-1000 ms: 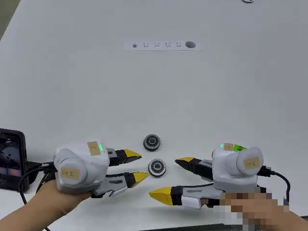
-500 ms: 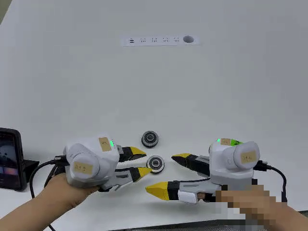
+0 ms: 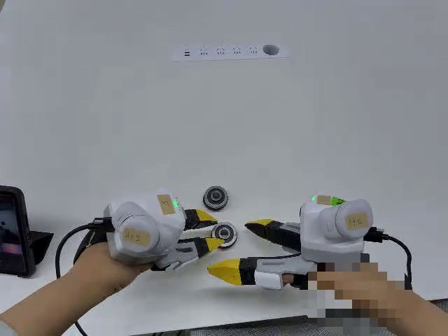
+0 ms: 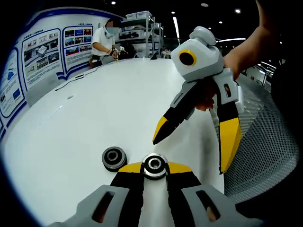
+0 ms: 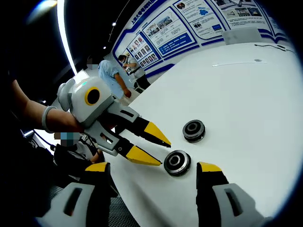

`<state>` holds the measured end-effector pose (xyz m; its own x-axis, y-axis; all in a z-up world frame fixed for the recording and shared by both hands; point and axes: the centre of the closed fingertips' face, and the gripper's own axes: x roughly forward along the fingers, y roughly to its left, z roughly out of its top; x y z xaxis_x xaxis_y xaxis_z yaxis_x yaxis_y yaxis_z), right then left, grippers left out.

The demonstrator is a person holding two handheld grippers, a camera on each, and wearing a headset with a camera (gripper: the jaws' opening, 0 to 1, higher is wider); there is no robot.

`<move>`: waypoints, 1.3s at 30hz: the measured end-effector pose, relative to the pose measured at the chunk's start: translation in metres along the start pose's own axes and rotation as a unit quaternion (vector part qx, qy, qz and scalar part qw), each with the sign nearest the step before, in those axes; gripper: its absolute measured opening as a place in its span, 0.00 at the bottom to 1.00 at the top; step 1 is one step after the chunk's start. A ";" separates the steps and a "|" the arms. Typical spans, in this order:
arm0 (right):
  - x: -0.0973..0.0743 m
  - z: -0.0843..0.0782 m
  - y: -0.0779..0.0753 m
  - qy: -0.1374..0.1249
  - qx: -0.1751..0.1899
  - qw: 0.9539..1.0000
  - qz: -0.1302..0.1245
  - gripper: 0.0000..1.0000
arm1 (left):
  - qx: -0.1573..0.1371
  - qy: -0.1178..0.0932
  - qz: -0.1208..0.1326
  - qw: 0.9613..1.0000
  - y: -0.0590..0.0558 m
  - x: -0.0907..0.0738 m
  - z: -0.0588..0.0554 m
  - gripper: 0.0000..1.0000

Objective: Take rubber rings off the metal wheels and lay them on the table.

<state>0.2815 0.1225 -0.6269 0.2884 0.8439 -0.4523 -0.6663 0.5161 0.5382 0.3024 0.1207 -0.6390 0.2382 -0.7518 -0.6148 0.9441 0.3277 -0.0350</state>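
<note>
metal wheel (image 3: 224,234) lies flat, hub up, by the parted left gripper (image 3: 215,229); right gripper (image 3: 231,247) also apart.

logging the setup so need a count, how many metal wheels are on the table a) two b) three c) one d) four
A: the head view shows two, a near wheel right at the tips of the left gripper and a far wheel just beyond it, both lying on the table.

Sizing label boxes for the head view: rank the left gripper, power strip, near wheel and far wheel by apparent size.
1. left gripper
2. power strip
3. near wheel and far wheel: look alike, so unranked.
</note>
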 end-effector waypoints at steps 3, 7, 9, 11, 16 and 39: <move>0.000 0.000 0.000 -0.001 0.001 1.000 0.000 0.75 | 0.007 0.008 -0.001 1.000 0.001 0.002 -0.002 0.18; 0.001 0.000 -0.001 -0.002 0.004 1.000 0.001 0.75 | 0.012 0.014 -0.005 1.000 0.000 0.005 -0.003 0.18; 0.001 0.000 -0.002 -0.003 0.006 1.000 0.001 0.75 | 0.015 0.017 -0.007 1.000 0.000 0.006 -0.004 0.18; 0.001 0.000 -0.002 -0.003 0.007 1.000 0.001 0.75 | 0.019 0.020 -0.008 1.000 0.000 0.007 -0.004 0.17; 0.002 0.001 -0.002 -0.005 0.010 1.000 0.001 0.74 | 0.027 0.028 -0.011 0.999 0.000 0.010 -0.006 0.16; 0.007 0.004 -0.003 -0.012 0.031 0.999 0.013 0.74 | 0.033 0.043 -0.024 0.998 0.000 0.017 -0.007 0.14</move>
<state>0.2887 0.1270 -0.6285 0.2880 0.8598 -0.4217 -0.6293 0.5018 0.5934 0.3048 0.1118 -0.6548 0.1735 -0.7128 -0.6796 0.9678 0.2511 -0.0163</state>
